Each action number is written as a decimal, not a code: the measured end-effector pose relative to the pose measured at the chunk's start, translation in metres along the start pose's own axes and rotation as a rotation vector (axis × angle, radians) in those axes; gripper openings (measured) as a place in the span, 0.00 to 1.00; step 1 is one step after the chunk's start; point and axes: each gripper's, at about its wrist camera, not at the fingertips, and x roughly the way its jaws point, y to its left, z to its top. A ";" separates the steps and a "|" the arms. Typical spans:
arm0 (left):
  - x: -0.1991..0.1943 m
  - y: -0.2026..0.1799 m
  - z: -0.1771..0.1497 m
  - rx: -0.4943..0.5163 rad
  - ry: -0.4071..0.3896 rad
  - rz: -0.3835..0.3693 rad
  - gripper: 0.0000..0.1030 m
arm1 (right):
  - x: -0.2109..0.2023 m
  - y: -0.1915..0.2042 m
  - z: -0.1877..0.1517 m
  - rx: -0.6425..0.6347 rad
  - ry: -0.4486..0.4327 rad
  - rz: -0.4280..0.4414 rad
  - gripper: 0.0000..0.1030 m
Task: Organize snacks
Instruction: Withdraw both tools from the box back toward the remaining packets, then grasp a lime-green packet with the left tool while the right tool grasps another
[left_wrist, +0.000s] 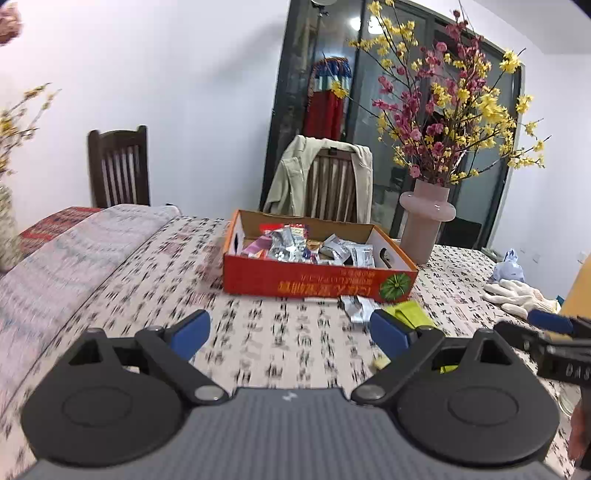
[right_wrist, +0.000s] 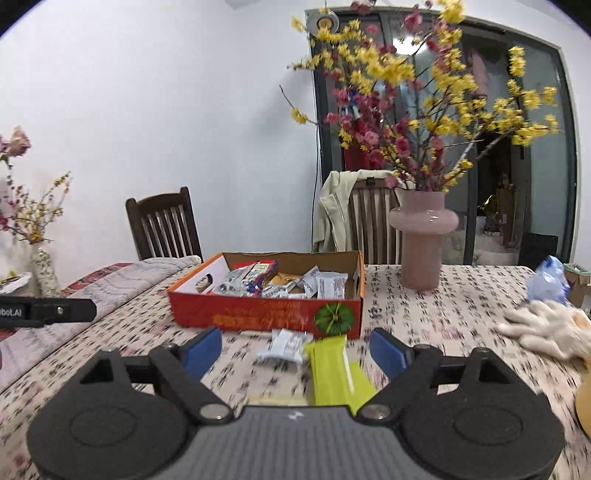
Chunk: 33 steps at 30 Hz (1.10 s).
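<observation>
White walls and a dark glass door back a bench covered in a cloth printed with black characters. On it stands an open orange cardboard box filled with wrapped snacks. Just in front of the box lie a silver-white packet and a yellow-green packet, both on the cloth. The left gripper has its blue fingers wide apart with nothing between them. The right gripper is likewise spread, the yellow-green packet lying below the gap, untouched. A pink vase of yellow and red blossoms stands right of the box; white gloves lie further right.
</observation>
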 end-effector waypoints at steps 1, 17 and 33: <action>-0.009 -0.001 -0.006 -0.006 -0.002 0.006 0.93 | -0.011 0.002 -0.008 -0.005 -0.005 0.005 0.86; -0.050 -0.029 -0.074 -0.049 0.082 0.022 0.93 | -0.120 0.014 -0.093 -0.055 -0.015 0.068 0.91; -0.024 -0.033 -0.086 0.009 0.116 -0.005 0.93 | -0.095 -0.013 -0.101 0.029 0.028 0.008 0.91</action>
